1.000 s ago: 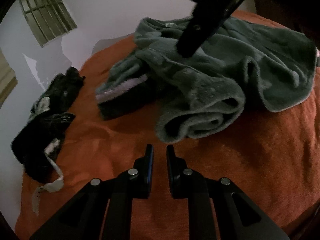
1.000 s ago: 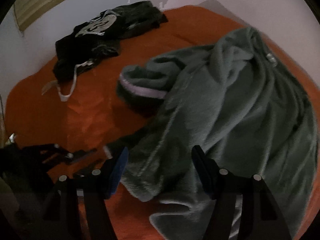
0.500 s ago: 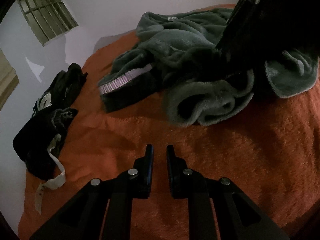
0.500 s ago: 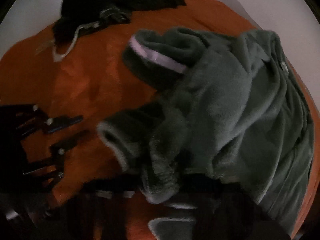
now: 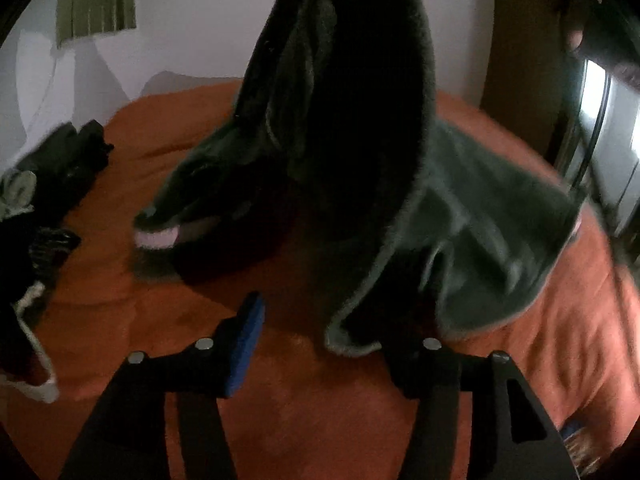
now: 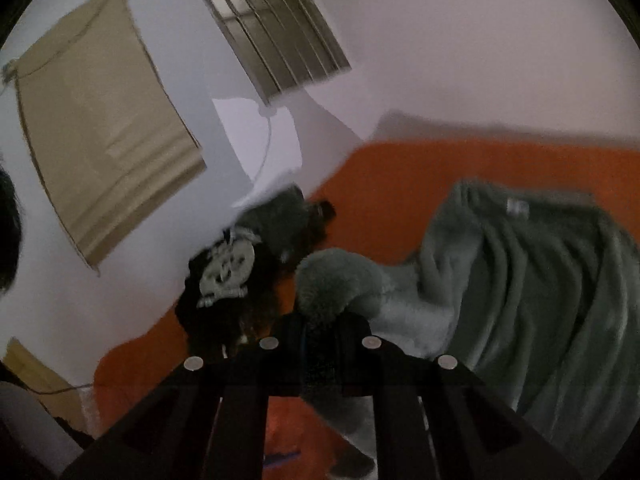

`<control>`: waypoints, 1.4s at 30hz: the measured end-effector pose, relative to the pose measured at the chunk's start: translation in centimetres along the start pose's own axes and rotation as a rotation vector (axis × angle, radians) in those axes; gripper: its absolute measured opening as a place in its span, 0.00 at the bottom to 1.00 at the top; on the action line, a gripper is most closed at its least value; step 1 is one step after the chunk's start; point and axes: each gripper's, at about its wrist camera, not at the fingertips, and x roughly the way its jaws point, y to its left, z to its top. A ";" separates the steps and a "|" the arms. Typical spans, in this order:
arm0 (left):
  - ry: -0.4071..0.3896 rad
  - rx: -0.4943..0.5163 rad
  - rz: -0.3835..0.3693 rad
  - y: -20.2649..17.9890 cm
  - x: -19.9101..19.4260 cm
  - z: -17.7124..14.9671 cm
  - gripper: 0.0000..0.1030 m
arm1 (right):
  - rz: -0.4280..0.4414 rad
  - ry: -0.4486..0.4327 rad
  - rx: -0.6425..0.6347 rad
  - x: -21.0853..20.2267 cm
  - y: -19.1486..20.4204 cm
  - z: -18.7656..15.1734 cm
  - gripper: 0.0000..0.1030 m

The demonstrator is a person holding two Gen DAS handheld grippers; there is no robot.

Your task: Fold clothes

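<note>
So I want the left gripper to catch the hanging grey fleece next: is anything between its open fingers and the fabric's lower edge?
Nothing visible. The left gripper is open over bare orange bedspread, and the grey fleece hangs just ahead, its hem near the right-hand finger. The black garment lies off to the side.

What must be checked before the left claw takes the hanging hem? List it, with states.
1. Right claw gripping the grey fleece: ok, it is shut on a bunch of fabric.
2. Left claw ready to take cloth: ok, jaws wide apart, nothing held.
3. Hem inside the left jaws: cannot tell; it hangs between them in the left wrist view, but depth is unclear.
4. Fleece lifted clear of the orange bedcover: not ok, a large part lies on it.
5. Black garment out of the way: ok, it lies apart at the left.
</note>
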 end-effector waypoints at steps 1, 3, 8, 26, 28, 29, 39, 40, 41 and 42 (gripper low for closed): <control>-0.010 -0.001 -0.002 -0.2 0.0 0.3 0.69 | -0.002 -0.022 -0.017 -0.4 0.4 0.8 0.09; -0.027 0.026 0.022 -1.0 0.3 0.6 0.76 | -0.004 -0.052 -0.034 -1.1 0.9 1.9 0.09; -0.046 0.085 0.083 -2.7 1.4 1.2 0.76 | -0.005 -0.088 -0.031 -2.4 1.5 3.1 0.09; -0.146 -0.006 0.508 2.3 1.9 0.2 0.31 | -0.171 0.007 0.227 -6.6 -7.8 -5.2 0.09; -0.148 -0.033 0.512 4.0 0.5 -0.6 0.31 | -0.197 0.096 0.329 -5.4 -10.4 -9.9 0.09; -0.134 -0.036 0.510 4.7 0.1 -1.0 0.31 | -0.209 0.140 0.380 -4.9 -11.7 -12.3 0.09; 0.003 0.026 0.422 7.7 3.2 -3.8 0.34 | -0.218 0.442 0.580 -0.4 -16.1 -26.5 0.11; 0.003 0.036 0.417 7.8 3.2 -3.8 0.34 | -0.220 0.447 0.546 -0.4 -15.8 -26.1 0.11; 0.007 0.056 0.424 7.8 3.4 -3.9 0.38 | -0.220 0.450 0.514 -0.5 -15.5 -25.6 0.11; 0.010 0.081 0.437 7.6 3.4 -4.1 0.44 | -0.216 0.449 0.491 -0.6 -15.2 -25.2 0.11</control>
